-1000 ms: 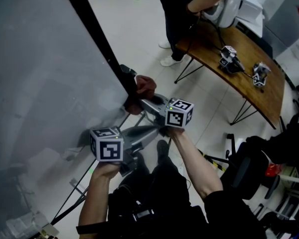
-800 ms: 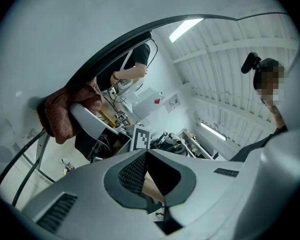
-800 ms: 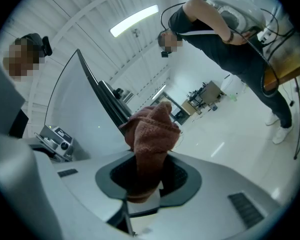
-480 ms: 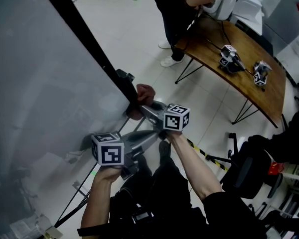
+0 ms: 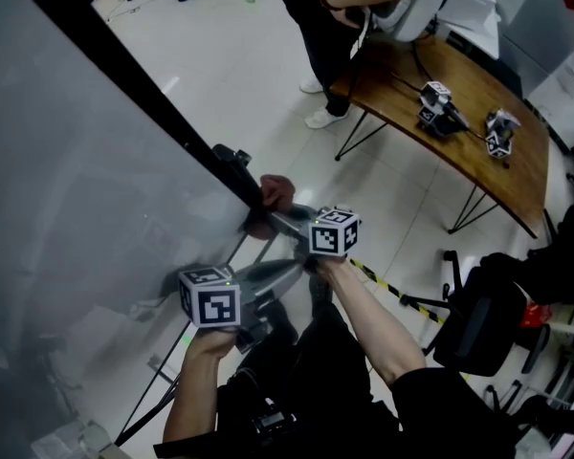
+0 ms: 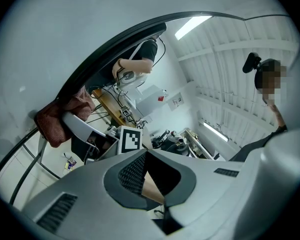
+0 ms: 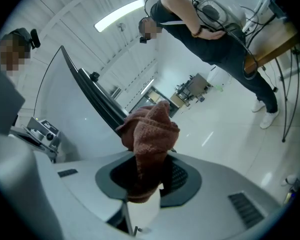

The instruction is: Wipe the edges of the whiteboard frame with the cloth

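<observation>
Mid-wipe: right claw (image 7: 149, 180) clamped on the brown cloth (image 7: 151, 131), pressed to the whiteboard frame (image 5: 124, 76); left claw (image 6: 146, 170) closed, empty. Next, I'd judge: slide along the edge.

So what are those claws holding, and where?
The right gripper pinches the brown cloth by its bunched lower end; the left gripper is shut on nothing.

The grey-white whiteboard (image 5: 67, 161) runs off the head view's left edge; its black frame (image 5: 124, 77) (lower end) is hidden behind the reddish-brown terry cloth (image 5: 275, 193).
</observation>
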The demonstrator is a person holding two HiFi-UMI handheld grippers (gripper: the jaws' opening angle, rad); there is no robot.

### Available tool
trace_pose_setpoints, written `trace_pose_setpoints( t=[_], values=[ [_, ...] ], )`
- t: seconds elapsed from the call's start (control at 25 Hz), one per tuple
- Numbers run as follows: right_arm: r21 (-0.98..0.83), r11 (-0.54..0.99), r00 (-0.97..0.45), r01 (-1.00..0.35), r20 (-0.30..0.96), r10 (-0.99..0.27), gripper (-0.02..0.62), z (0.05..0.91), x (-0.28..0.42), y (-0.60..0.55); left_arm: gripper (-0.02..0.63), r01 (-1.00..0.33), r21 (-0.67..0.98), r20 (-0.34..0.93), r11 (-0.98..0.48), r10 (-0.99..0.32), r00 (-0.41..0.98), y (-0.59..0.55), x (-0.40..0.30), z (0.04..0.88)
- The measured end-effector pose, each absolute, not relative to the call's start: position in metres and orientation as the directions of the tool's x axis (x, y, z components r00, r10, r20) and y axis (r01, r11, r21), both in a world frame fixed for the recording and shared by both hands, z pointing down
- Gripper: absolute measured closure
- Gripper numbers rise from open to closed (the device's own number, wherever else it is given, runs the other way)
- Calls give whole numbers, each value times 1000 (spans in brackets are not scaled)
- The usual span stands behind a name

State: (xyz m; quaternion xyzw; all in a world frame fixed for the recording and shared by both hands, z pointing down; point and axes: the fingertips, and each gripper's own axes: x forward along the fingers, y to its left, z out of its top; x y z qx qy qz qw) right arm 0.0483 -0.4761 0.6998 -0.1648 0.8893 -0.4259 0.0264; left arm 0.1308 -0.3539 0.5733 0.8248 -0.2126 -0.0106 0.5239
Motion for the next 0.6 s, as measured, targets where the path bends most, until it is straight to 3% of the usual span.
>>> trace_pose_setpoints(
  t=[0.6],
  values=[
    [-792, 523, -932, -315, 155, -326, 482, 740, 46, -475, 618, -348, 879, 239, -325, -332, 913, -351, 136, 596]
  ],
)
